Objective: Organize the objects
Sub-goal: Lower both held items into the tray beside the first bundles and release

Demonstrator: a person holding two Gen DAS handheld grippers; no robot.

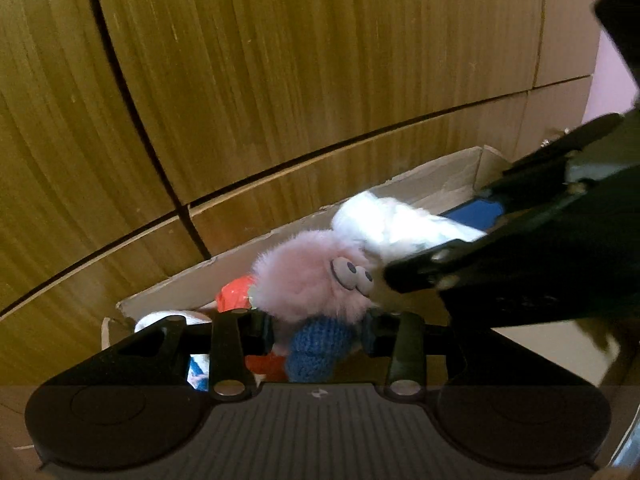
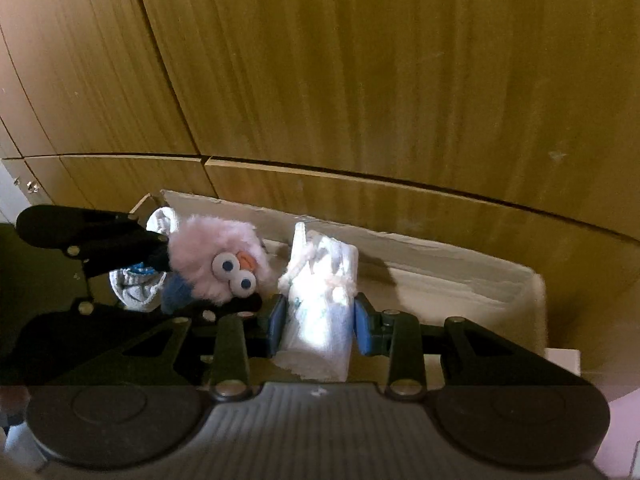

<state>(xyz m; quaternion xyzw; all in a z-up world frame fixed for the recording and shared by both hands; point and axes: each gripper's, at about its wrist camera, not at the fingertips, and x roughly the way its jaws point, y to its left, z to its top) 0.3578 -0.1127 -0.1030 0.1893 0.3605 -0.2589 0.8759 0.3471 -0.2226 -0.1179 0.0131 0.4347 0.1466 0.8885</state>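
Observation:
My left gripper [image 1: 318,334] is shut on a fluffy pink toy [image 1: 308,276] with googly eyes and a blue knitted body [image 1: 316,350], held over an open cardboard box [image 1: 192,284]. The toy also shows in the right wrist view [image 2: 216,264], with the left gripper [image 2: 168,264] on it. My right gripper [image 2: 320,324] is shut on a white folded cloth [image 2: 320,300], held upright over the same box [image 2: 460,268]. The cloth shows in the left wrist view [image 1: 396,224], with the right gripper [image 1: 460,232] reaching in from the right.
Wooden cabinet doors [image 1: 280,80] stand right behind the box. Inside the box lie a red and white item [image 1: 234,298] and a white and blue sock [image 2: 136,288]. A pink wall [image 1: 612,72] shows at the far right.

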